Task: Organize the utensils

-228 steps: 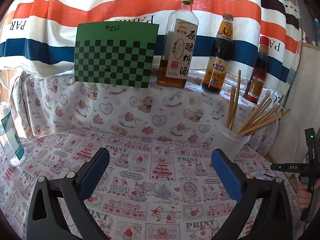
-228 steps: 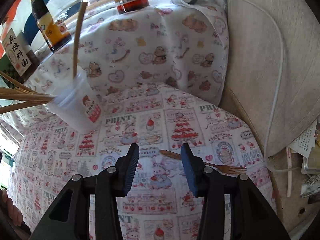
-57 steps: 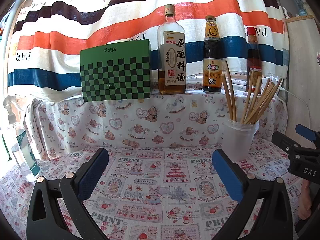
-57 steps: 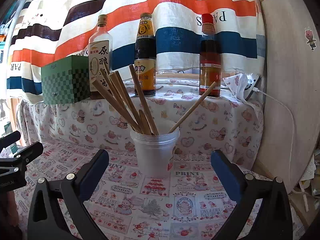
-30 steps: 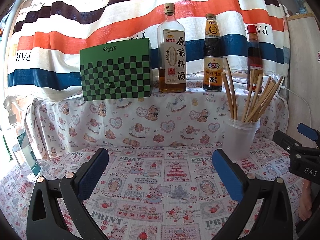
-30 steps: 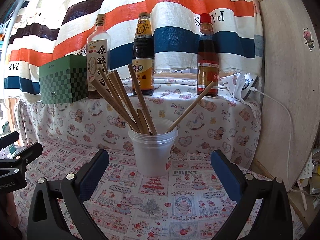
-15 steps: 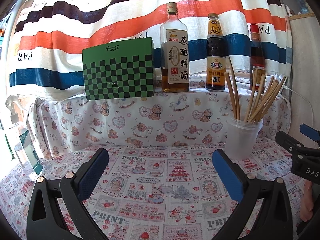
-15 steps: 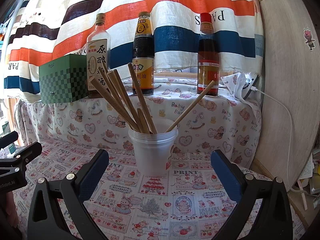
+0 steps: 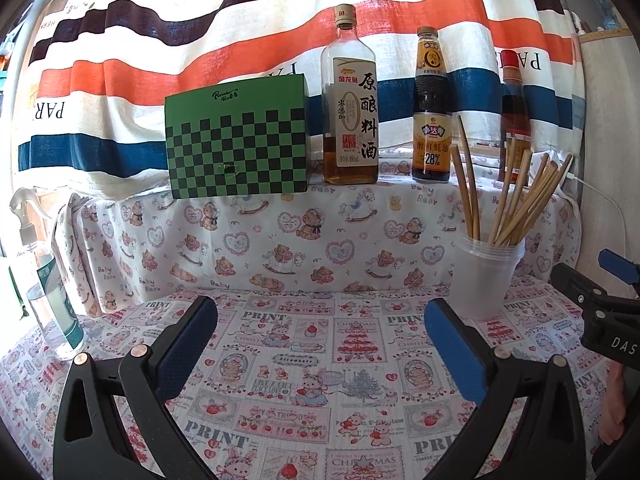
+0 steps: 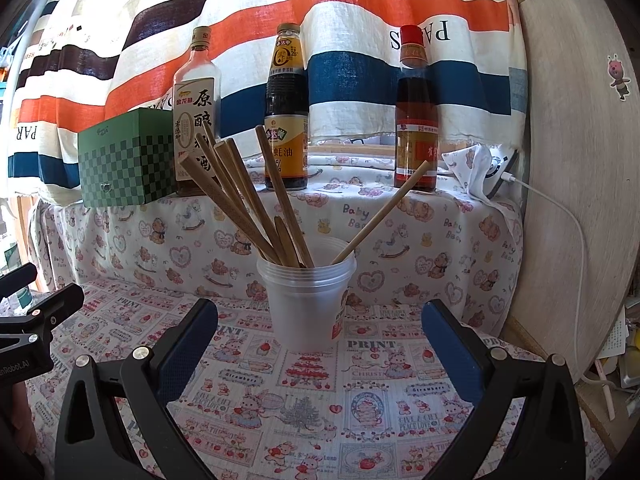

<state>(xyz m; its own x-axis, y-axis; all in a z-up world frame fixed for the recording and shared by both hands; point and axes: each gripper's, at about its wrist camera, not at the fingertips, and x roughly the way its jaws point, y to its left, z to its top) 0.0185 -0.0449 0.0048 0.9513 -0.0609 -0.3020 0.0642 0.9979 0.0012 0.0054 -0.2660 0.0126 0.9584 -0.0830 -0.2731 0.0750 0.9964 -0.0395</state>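
Three bottles [image 10: 197,112] stand on the shelf, beside one green checkered box [image 9: 238,138]. One plastic cup [image 10: 306,294] holds wooden utensils [image 10: 244,196] (seven countable), and one spray bottle [image 9: 48,284] stands alone

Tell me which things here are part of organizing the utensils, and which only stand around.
Part of the job: chopsticks, plastic cup, both open grippers, left and right.

Standing around: three sauce bottles, green box, spray bottle.

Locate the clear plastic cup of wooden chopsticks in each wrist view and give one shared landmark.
Left wrist: clear plastic cup right of centre, beyond the right fingertip.
Right wrist: cup centred, between the open fingers.
Shared landmark: green checkered box on the ledge.
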